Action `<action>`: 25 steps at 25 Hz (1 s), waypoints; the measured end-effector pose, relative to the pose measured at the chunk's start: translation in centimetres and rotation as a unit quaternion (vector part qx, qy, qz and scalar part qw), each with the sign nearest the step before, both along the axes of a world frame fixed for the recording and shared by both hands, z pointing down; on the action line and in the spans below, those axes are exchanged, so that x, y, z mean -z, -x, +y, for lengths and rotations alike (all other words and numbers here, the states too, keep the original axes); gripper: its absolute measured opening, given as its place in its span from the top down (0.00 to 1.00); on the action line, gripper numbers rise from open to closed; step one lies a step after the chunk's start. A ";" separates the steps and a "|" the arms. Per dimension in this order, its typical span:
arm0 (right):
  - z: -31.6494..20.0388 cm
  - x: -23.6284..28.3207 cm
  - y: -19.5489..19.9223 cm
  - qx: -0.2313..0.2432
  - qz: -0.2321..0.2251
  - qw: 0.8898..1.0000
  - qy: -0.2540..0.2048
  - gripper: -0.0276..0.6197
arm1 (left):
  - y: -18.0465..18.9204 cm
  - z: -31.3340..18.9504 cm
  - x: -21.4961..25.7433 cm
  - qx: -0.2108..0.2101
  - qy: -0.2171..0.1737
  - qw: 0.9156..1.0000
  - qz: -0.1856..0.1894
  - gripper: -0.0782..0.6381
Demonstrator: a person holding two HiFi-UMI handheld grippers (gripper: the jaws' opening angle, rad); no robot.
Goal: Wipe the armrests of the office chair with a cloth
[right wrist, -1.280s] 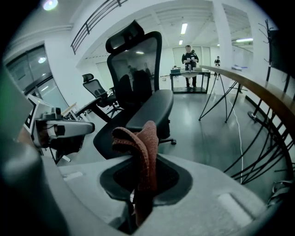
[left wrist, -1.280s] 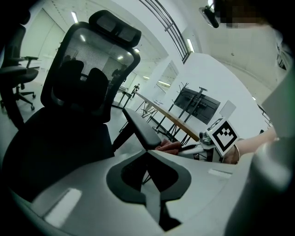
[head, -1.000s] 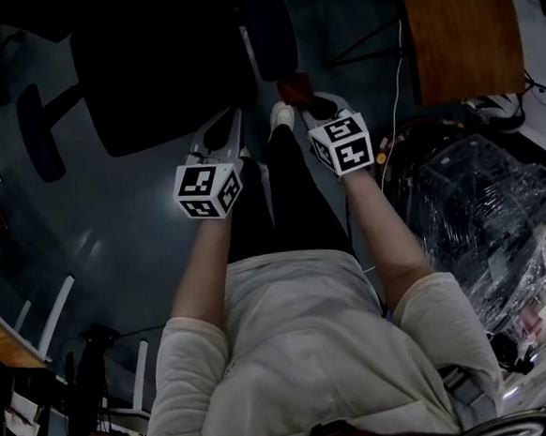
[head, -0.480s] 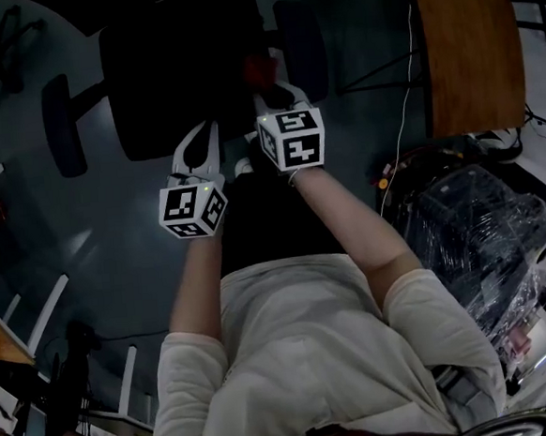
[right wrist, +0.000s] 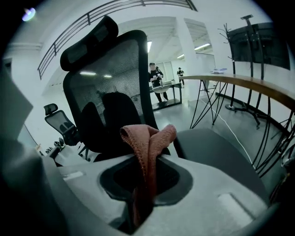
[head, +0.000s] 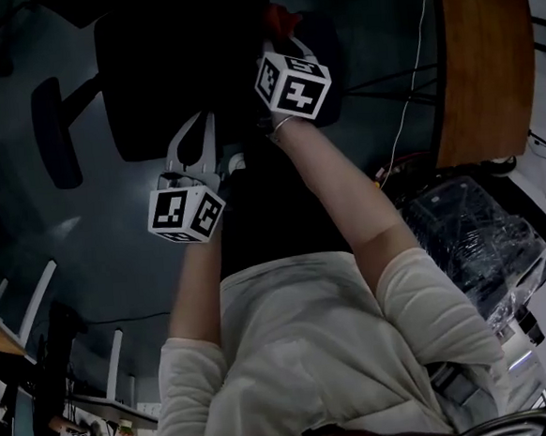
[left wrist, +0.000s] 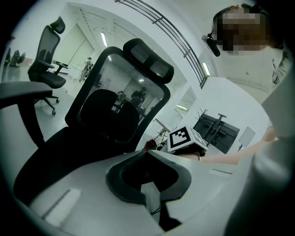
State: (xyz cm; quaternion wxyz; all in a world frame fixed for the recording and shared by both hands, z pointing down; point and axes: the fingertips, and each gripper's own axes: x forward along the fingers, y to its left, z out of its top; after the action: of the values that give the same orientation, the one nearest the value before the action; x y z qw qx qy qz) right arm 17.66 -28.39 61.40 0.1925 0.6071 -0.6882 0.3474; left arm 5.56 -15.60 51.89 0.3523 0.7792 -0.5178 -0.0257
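Note:
The black office chair (head: 172, 70) stands in front of me, with its left armrest (head: 54, 131) off to the side and its right armrest (right wrist: 216, 152) just right of my right gripper. That gripper (head: 282, 35) (right wrist: 147, 159) is shut on a reddish cloth (right wrist: 148, 138) (head: 281, 19), whose folded end sticks up between the jaws over the right edge of the seat. Nearer to me, by the seat's front edge, my left gripper (head: 200, 122) (left wrist: 146, 152) is shut and holds nothing. The mesh backrest (left wrist: 117, 108) fills both gripper views.
A wooden desk (head: 481, 55) with thin metal legs runs along the right. A plastic-wrapped bundle (head: 477, 234) lies on the floor at the right. A cable (head: 412, 98) trails beside the desk. Another office chair (left wrist: 46, 60) stands far off at the left.
My right gripper has carried the cloth forward, from near my feet up over the chair's right side. The left gripper has stayed low by the seat's front, drifting slightly left.

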 end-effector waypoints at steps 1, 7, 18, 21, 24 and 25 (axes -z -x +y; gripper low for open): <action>-0.3 -0.2 -0.1 -0.007 0.001 1.000 0.002 0.89 | -0.2 -0.4 0.1 -0.002 -0.003 1.000 -0.005 0.88; -0.1 -0.8 -1.2 -0.077 -0.017 0.997 0.024 0.89 | 0.6 -1.9 -0.3 0.002 -0.005 1.000 -0.026 0.88; 6.9 -1.0 -1.8 -0.109 -0.057 0.991 0.055 0.89 | 0.4 0.6 -0.2 -0.010 -0.009 0.999 -0.029 0.88; 9.5 -1.0 -2.0 -0.112 -0.057 0.991 0.056 0.89 | -0.1 2.1 -0.2 -0.023 -0.011 0.999 -0.029 0.88; 12.2 -0.8 -2.3 -0.106 -0.056 0.991 0.054 0.89 | -0.7 4.1 -0.3 -0.033 -0.009 0.999 -0.030 0.88; 13.2 -0.7 -2.5 -0.104 -0.056 0.992 0.054 0.89 | -1.0 4.9 -0.3 -0.037 -0.007 0.999 -0.031 0.88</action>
State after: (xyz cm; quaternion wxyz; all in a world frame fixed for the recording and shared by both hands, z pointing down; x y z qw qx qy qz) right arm 20.13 -15.22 62.09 0.1492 0.6437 -0.6110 0.4359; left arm 6.56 -10.74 52.23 0.3312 0.8009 -0.4988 0.0076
